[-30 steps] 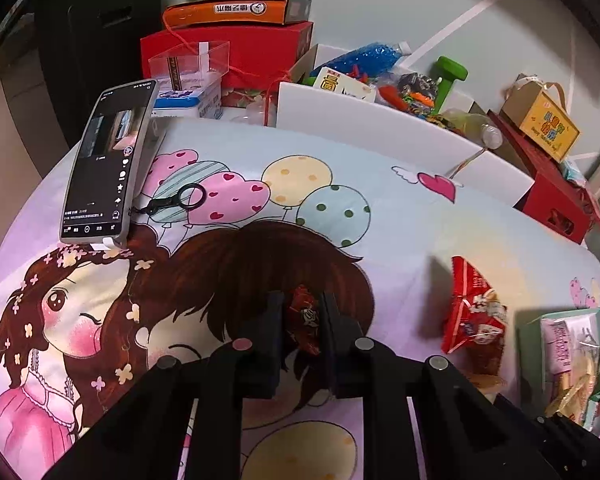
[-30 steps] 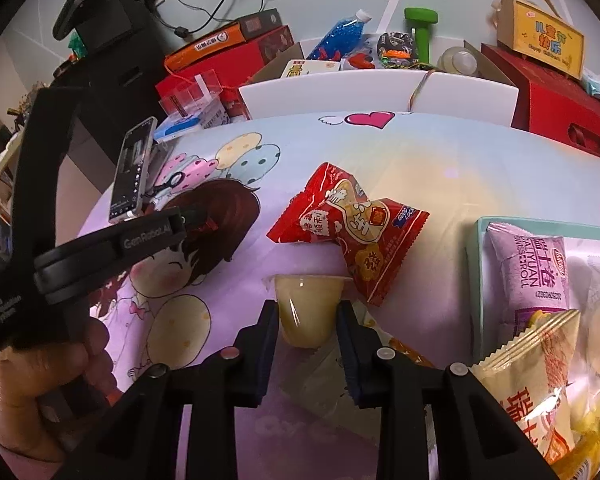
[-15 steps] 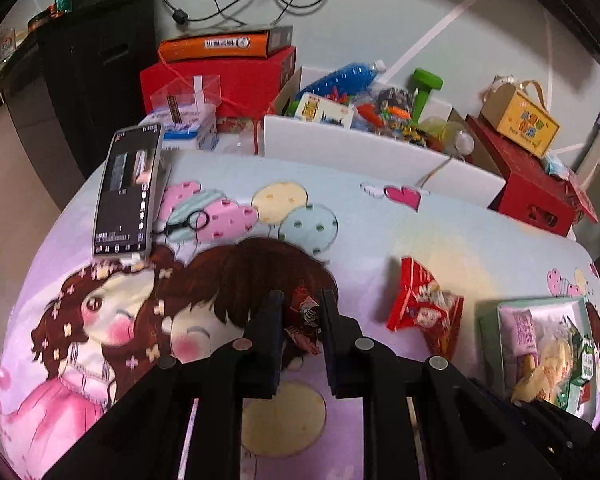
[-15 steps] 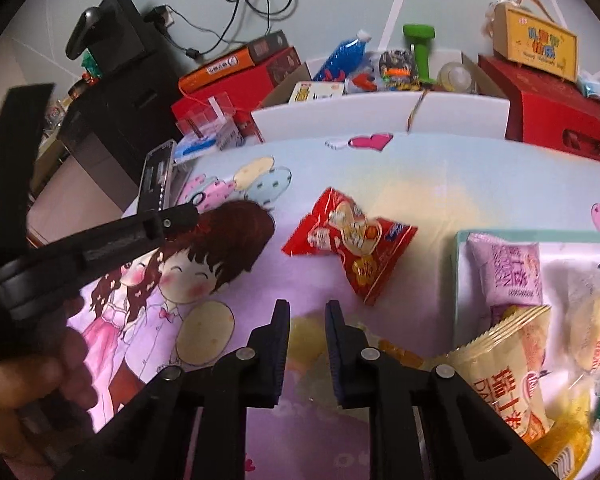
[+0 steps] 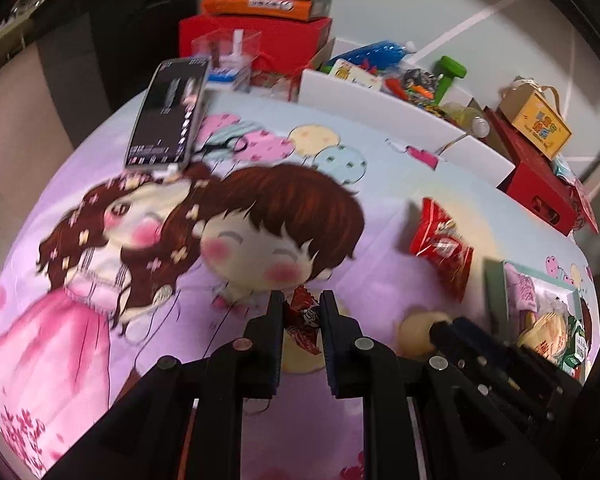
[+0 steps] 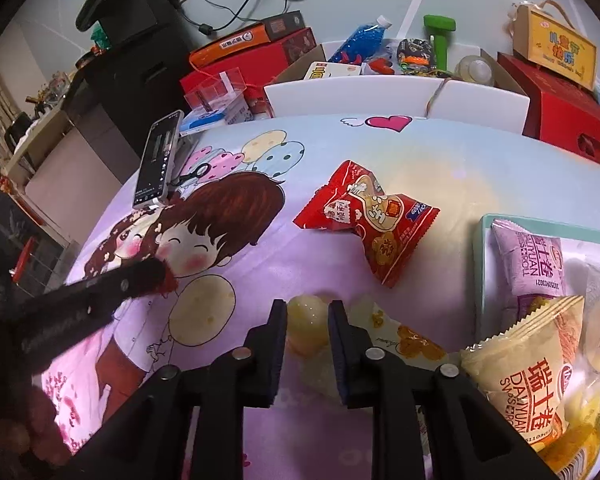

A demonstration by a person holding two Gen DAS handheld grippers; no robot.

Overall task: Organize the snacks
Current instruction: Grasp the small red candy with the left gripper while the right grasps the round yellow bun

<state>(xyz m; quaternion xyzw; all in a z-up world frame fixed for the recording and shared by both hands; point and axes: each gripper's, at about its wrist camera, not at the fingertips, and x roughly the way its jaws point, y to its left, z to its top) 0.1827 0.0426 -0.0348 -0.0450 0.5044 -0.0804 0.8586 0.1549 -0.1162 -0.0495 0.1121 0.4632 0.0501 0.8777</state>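
Note:
My left gripper (image 5: 302, 306) is shut on a small red wrapped candy (image 5: 303, 314) and holds it above the cartoon tablecloth; it also shows in the right wrist view (image 6: 162, 280). My right gripper (image 6: 307, 314) is shut on a pale yellow jelly cup (image 6: 306, 326), lifted off the cloth; the cup also shows in the left wrist view (image 5: 414, 330). A red snack bag (image 6: 370, 220) lies on the cloth ahead. A teal tray (image 6: 478, 264) at the right holds several snack packets, among them a purple one (image 6: 530, 256) and a yellow one (image 6: 534, 364).
A phone (image 6: 158, 160) lies at the table's far left edge. Behind the table stand white panels (image 6: 356, 96), red boxes (image 6: 572, 120) and a bin of toys. A clear wrapper (image 6: 400, 344) lies on the cloth by the tray.
Both grippers have lifted with their snacks. The left gripper has swung right, toward the tray, and now sits close beside the right gripper.

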